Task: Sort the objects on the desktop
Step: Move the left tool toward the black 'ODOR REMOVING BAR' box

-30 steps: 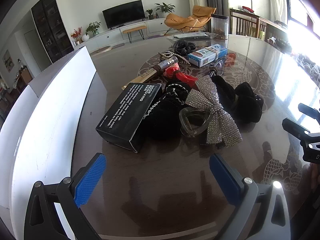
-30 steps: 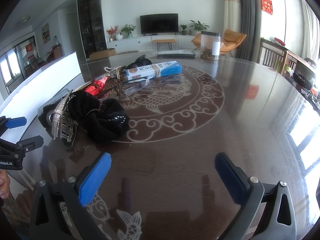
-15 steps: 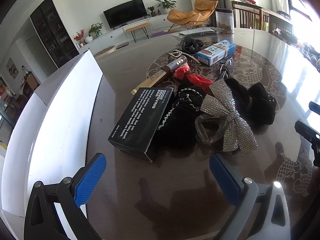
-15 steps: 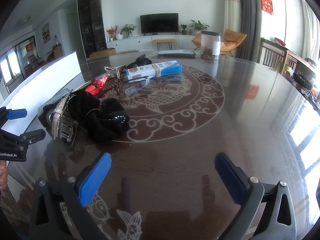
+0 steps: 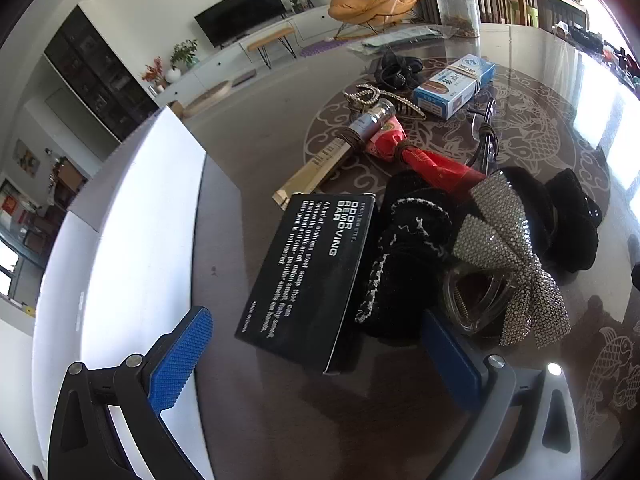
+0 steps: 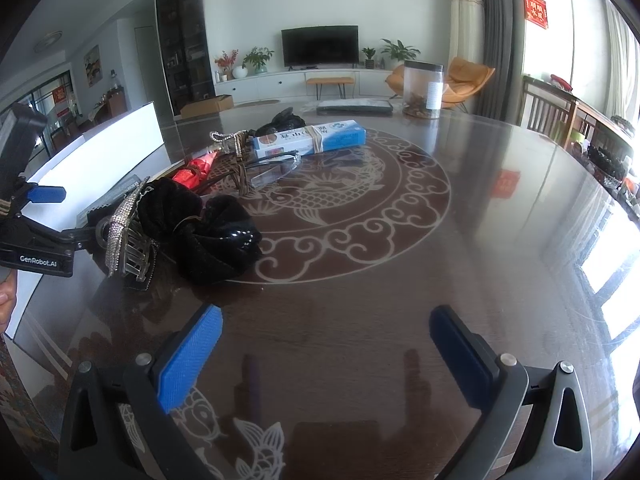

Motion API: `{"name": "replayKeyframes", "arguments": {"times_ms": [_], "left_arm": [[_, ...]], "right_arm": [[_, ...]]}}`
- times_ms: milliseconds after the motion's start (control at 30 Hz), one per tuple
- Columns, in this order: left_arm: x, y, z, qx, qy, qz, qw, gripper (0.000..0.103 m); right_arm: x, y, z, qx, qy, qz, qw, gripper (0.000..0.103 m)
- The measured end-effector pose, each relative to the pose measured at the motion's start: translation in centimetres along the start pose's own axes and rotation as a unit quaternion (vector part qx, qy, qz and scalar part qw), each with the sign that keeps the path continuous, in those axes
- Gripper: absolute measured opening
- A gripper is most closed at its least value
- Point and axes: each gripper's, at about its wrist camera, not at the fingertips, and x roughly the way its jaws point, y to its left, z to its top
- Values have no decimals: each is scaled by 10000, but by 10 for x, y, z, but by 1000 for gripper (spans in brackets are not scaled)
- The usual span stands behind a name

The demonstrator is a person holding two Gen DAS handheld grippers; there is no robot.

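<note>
1. The left tongs (image 5: 316,356) stand wide apart, low over a dark round table (image 5: 248,152), their blue pads on either side of the near end of a black box (image 5: 310,276) printed with white lettering; the pads touch nothing.
2. The black box lies flat at the near edge of a heap of small things, just beside a tall white panel (image 5: 132,240) that stands along the table's left side.
3. Touching the box on its right is a black hair tie with white trim (image 5: 404,256), and against that a silver sequin bow (image 5: 508,256) rests on a clear hair claw (image 5: 476,300).
4. Behind the bow sits a black velvet scrunchie (image 5: 568,216); a red wrapped packet (image 5: 424,160) and a flat wooden stick (image 5: 316,172) lie further back.
5. Near the table's inlaid fish pattern a blue and white carton (image 5: 452,84) lies flat, with a dark bundle (image 5: 398,70) beyond it and a clear jar (image 5: 458,10) at the far rim.
6. The right tongs (image 6: 324,356) also stand open, hovering over a bare stretch of table well apart from the heap, gripping nothing.
7. From the right-hand view the same bow (image 6: 120,224), scrunchie (image 6: 216,236) and carton (image 6: 310,140) show at left, with the left tongs (image 6: 52,212) reaching in from the edge; a person's fingers (image 6: 6,296) are just visible below them.
</note>
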Motion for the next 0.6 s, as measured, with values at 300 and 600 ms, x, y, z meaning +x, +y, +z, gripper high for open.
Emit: {"name": "replayKeyframes", "arguments": {"times_ms": [300, 600], "left_arm": [[14, -45, 38, 551, 3, -72, 9985, 103], [4, 29, 38, -453, -33, -429, 9980, 103]], "right_arm": [[2, 2, -2, -12, 13, 22, 10000, 103], [-1, 3, -3, -11, 54, 85, 9999, 103]]}}
